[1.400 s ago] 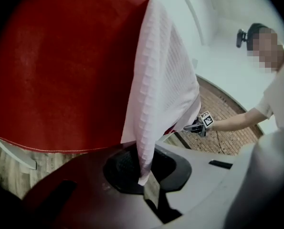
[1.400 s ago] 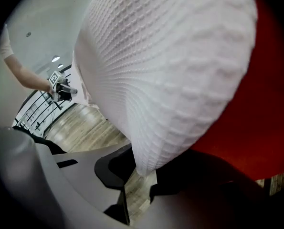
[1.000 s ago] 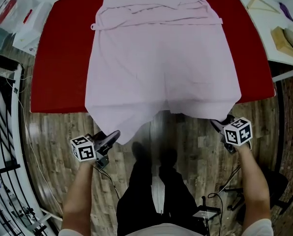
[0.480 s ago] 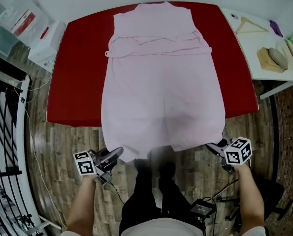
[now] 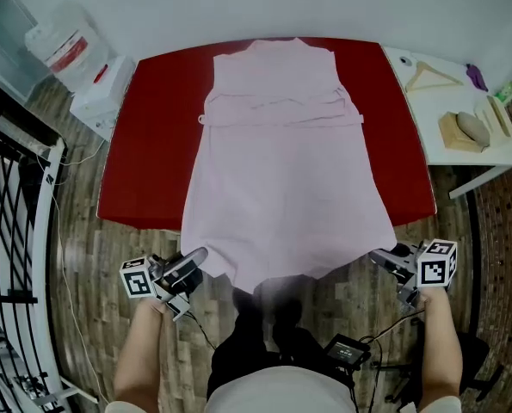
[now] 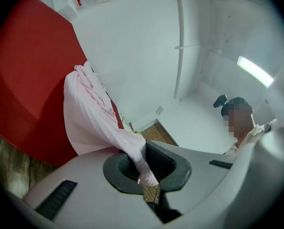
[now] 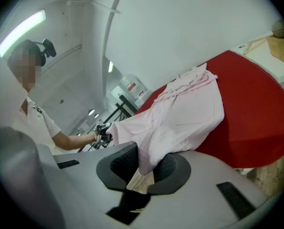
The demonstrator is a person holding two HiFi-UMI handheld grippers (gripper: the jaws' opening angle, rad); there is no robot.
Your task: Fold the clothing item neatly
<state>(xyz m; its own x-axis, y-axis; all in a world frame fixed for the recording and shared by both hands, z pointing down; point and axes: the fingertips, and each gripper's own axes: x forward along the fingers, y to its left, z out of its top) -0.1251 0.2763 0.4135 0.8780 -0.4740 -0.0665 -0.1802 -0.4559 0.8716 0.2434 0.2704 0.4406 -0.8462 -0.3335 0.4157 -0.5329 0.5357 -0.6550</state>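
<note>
Folding looks barely started. The pink garment (image 5: 286,170) lies flat along the red table (image 5: 144,144), collar at twelve o'clock and hem hanging past the six o'clock edge. Your left gripper (image 5: 197,259) is clamped on the seven o'clock hem corner, and your right gripper (image 5: 376,258) pinches the five o'clock corner. No fold is made yet.

Lab-like workroom: red-topped table (image 5: 144,127), white side desk (image 5: 505,144) with hanger (image 5: 429,74), wood floor (image 5: 92,265), bare white walls (image 5: 238,7)
</note>
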